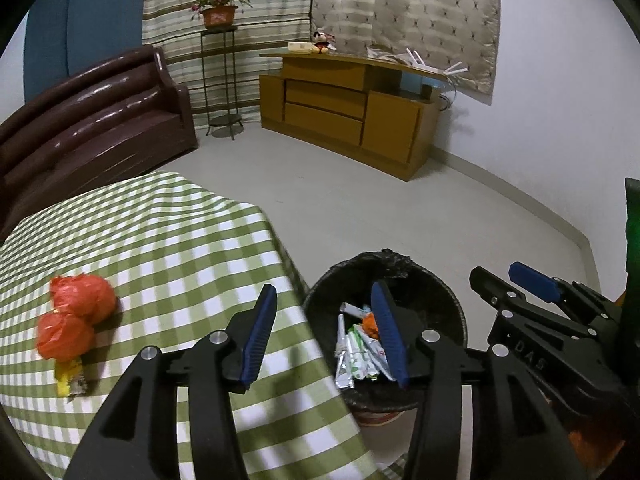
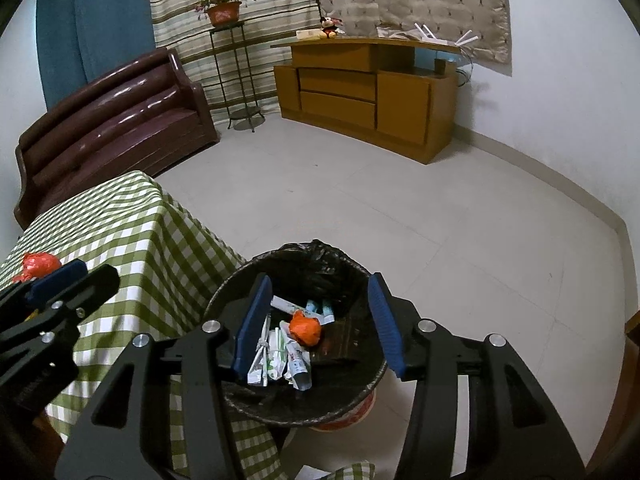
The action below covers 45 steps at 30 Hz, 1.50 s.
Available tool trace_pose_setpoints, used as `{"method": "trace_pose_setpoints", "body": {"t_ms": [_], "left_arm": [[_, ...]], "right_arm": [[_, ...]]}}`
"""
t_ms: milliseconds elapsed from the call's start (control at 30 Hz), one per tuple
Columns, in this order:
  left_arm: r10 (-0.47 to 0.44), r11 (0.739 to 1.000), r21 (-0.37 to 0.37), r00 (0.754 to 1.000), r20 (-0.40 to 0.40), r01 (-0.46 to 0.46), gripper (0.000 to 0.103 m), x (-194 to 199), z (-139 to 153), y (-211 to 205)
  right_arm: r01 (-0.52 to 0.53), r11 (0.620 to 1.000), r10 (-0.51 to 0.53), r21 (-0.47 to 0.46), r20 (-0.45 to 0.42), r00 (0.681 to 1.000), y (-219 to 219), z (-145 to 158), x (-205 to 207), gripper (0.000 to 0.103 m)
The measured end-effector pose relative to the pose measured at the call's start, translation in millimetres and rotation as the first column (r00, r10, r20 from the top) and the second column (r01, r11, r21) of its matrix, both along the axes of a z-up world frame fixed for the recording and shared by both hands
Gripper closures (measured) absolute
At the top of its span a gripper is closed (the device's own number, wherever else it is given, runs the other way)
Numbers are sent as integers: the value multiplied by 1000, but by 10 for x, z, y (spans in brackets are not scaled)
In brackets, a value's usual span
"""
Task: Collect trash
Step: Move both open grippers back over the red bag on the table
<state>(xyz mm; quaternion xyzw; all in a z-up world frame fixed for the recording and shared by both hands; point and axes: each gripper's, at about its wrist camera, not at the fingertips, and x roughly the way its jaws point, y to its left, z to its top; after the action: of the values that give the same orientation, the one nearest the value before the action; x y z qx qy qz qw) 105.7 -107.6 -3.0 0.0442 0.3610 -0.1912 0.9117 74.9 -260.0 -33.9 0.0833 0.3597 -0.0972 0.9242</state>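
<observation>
Right wrist view: drop done over bin, more trash on table

Both claws hang above the black-lined trash bin (image 2: pixel 296 360), which holds wrappers and an orange wad (image 2: pixel 306 330). Right gripper (image 2: pixel 316 328) spread wide, nothing btwn pads. Left gripper (image 1: pixel 324 336) likewise released, empty, straddling table edge & bin rim. Judged: release step over. Next: go back to checked tablecloth (image 1: pixel 160 240) for the orange plastic bags (image 1: pixel 76 316) & yellow wrapper (image 1: pixel 70 380); needs a clamp on crumpled, slippery film.

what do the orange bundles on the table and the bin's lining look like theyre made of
Orange bundles: probably thin plastic bags, crinkled, slightly glossy, knotted into lumps. Bin lining: likely a black plastic bag, wrinkled with a faint sheen, bunched over the rim. Tablecloth: seemingly woven fabric, matte, draping in soft folds.
</observation>
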Motion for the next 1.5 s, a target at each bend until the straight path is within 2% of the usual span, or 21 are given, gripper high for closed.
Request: {"method": "trace_pose_setpoints", "body": {"t_ms": [333,533,967,1033,1100,1500], "left_arm": [[92,996,-7,996,11,-92,47,-131,114,522],[183,983,-7,983,13,-183,45,-224,165,986],[381,924,7,924,-2,-381,42,-360,122,2022],[403,915,10,915,-6,-403,42,-375,111,2154],[423,906,12,906,-6,-423,41,-392,98,2304],[523,852,28,852,3,-523,40,-460,46,3024]], "right_arm": [[-56,998,56,-7,-1,998,301,50,12,48],[-111,994,111,-7,2,994,598,109,23,48],[-241,971,241,-3,19,970,1335,266,78,47],[-261,965,261,0,23,965,1476,293,100,47],[-278,961,278,4,26,960,1586,318,118,39],[-402,916,402,-19,32,915,2423,417,323,39]]}}
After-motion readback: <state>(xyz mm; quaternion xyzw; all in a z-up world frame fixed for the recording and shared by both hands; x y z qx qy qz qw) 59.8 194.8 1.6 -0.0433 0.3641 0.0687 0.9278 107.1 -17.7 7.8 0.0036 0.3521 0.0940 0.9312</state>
